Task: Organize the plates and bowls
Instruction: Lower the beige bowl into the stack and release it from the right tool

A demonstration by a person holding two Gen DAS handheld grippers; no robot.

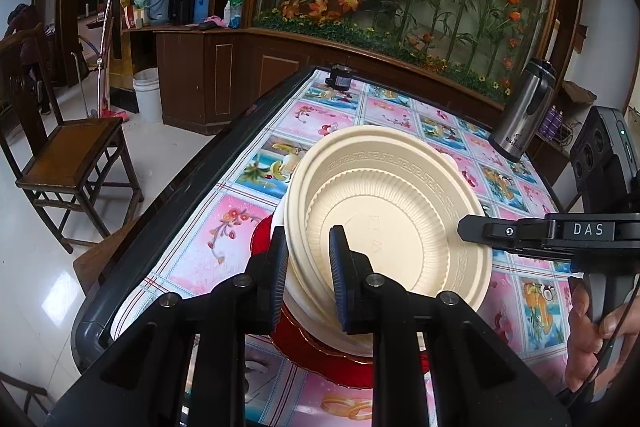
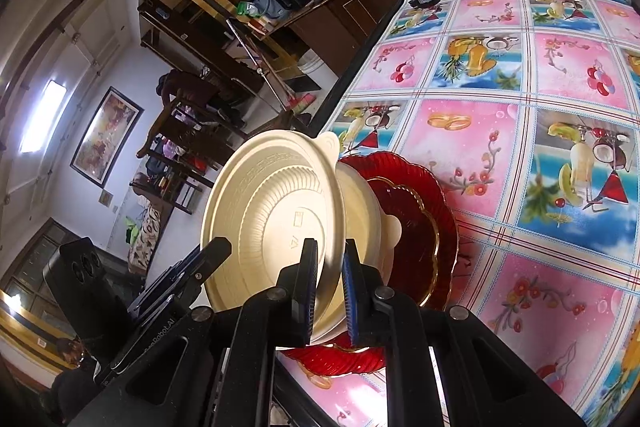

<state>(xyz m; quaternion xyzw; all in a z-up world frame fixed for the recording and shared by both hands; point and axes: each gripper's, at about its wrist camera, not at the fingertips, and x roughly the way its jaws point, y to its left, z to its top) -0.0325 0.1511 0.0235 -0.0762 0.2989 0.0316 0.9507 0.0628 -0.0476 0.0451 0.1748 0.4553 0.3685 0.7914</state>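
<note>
Cream bowl [image 1: 384,219]: round, ribbed inside, key-pattern band on the rim; tilted on its edge above a stack of dishes near the table's front edge
Stack beneath: more cream bowls [image 2: 360,211] nested together, resting on two red glass plates [image 2: 416,227] with scalloped, gold-trimmed rims
Left gripper [image 1: 308,267]: its two blue-padded fingers are on either side of the tilted bowl's near rim, one pad inside, one outside, pinching it
Right gripper [image 2: 330,291]: fingers close together, clamped on the same bowl's opposite rim
Table [image 1: 224,227]: covered by a pink and blue cloth printed with fruit and flowers
Steel flask [image 1: 524,111]: upright at the far right of the table, well apart from the stack
Wooden chair [image 1: 68,163]: beside the table on the left
</note>
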